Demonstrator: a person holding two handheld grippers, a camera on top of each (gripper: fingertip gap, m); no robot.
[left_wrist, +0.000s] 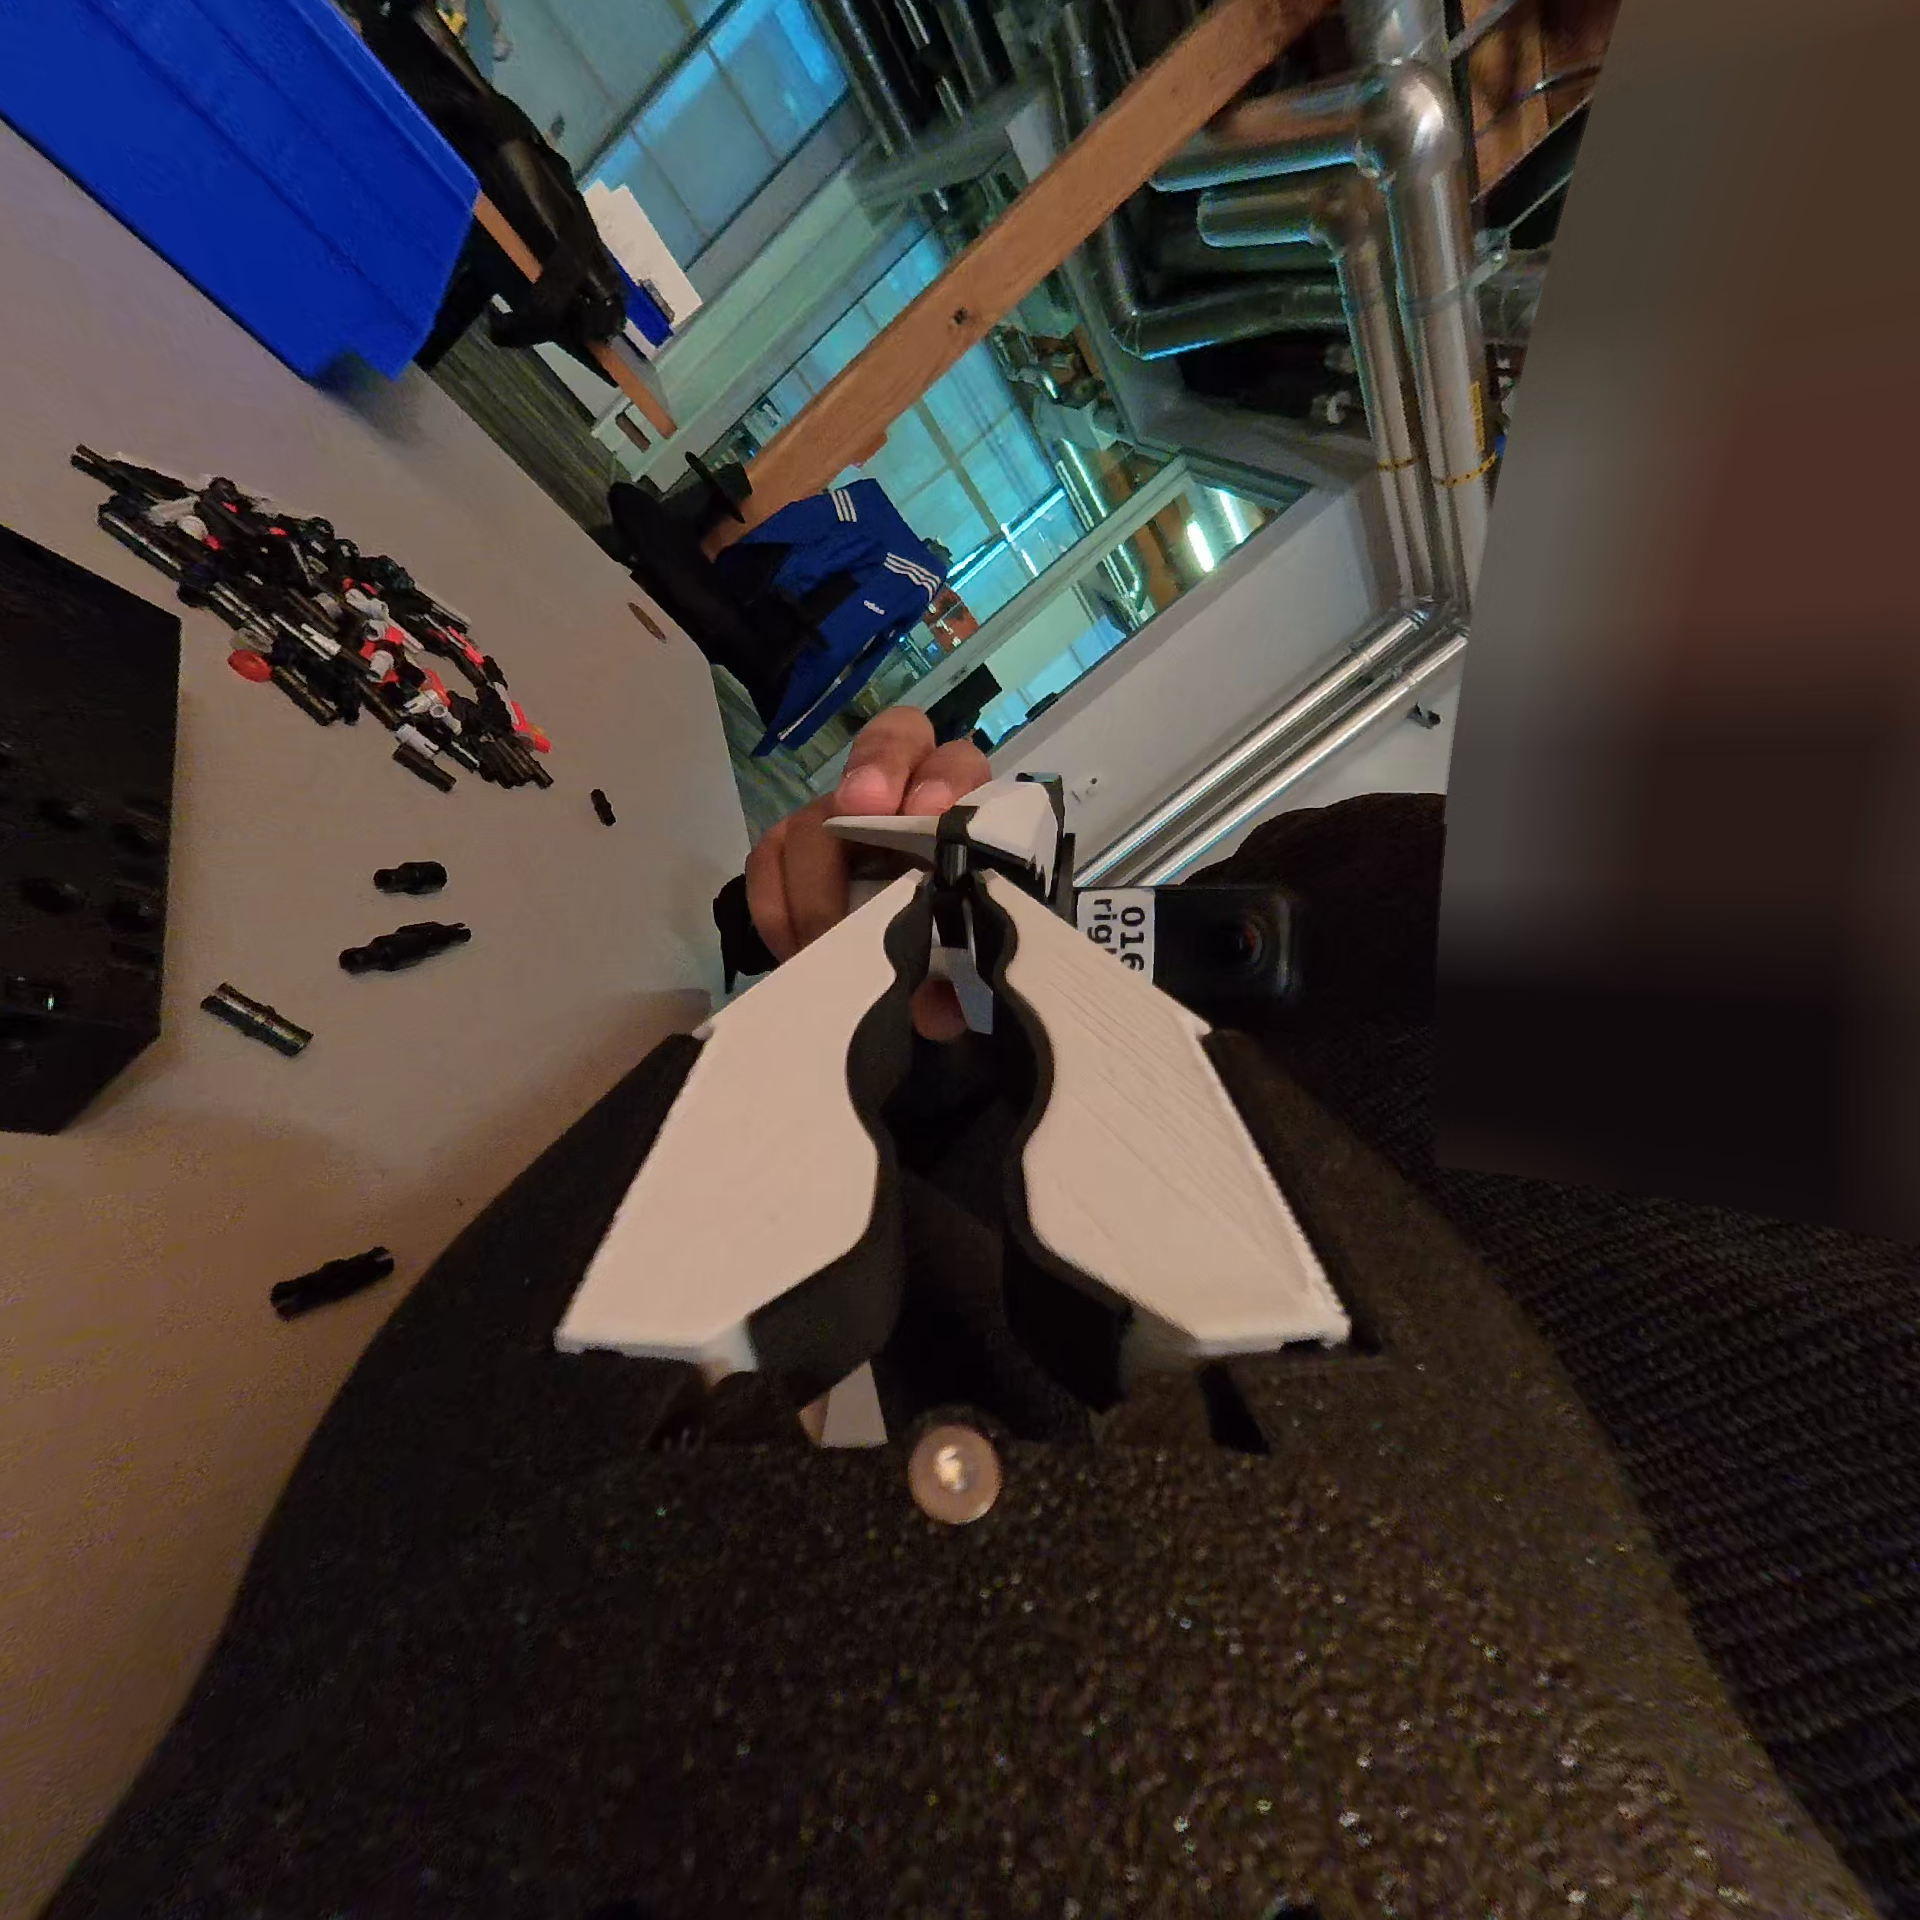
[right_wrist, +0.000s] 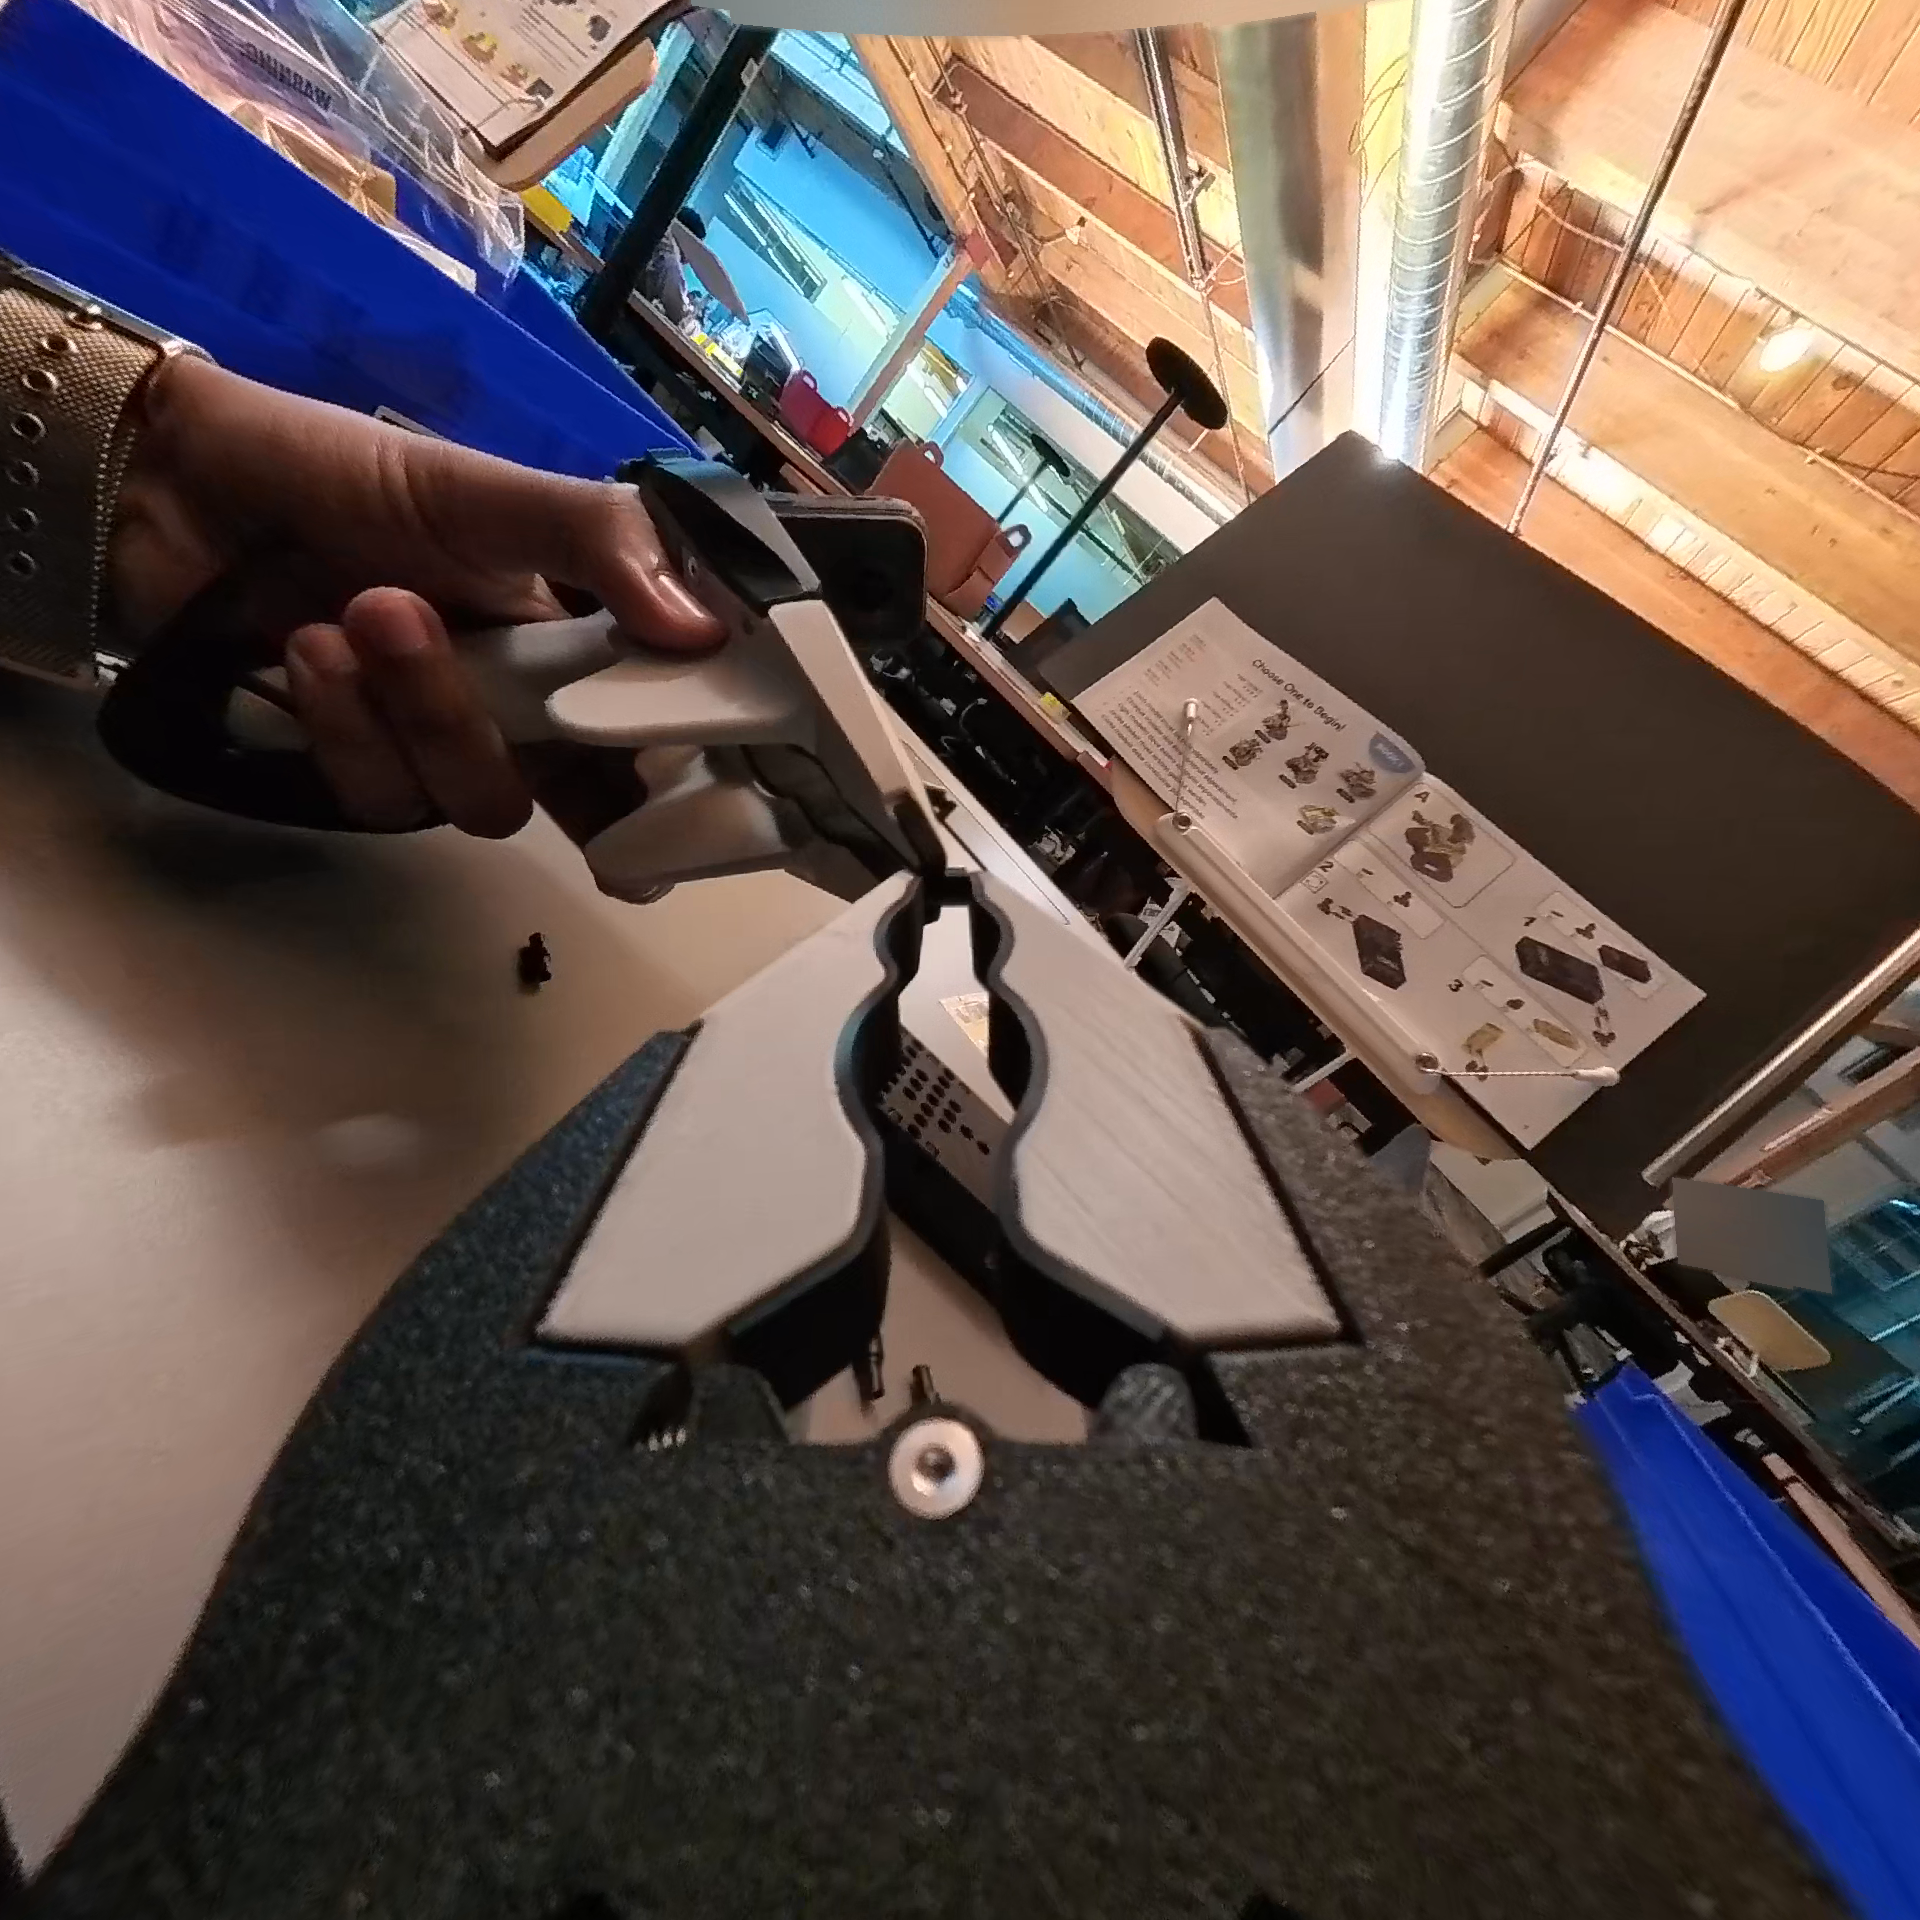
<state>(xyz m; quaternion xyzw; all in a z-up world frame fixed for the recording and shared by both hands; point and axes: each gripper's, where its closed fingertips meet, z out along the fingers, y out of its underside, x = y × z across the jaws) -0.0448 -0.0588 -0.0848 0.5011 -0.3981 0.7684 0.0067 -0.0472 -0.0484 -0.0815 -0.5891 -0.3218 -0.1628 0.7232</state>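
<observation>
Two hand-held grippers meet tip to tip above a pale table (left_wrist: 343, 1143), held clear of its surface. The left gripper (left_wrist: 948, 894) has its fingers drawn nearly together at the tips, pinching a small black peg (left_wrist: 951, 868) that stands roughly crosswise to the fingers. Directly ahead, the right gripper (right_wrist: 940, 896) closes narrow on the same small black piece from the opposite side, so both tools touch it and neither is nearer. The peg looks short, dark and slim; finer detail is too small to tell. Off to the left gripper's left lie a heap of black, red and grey parts (left_wrist: 322, 623), a few loose black pegs (left_wrist: 405, 945) and a black block (left_wrist: 73, 831). An open instruction booklet (right_wrist: 1382, 862) stands to the right gripper's right.
</observation>
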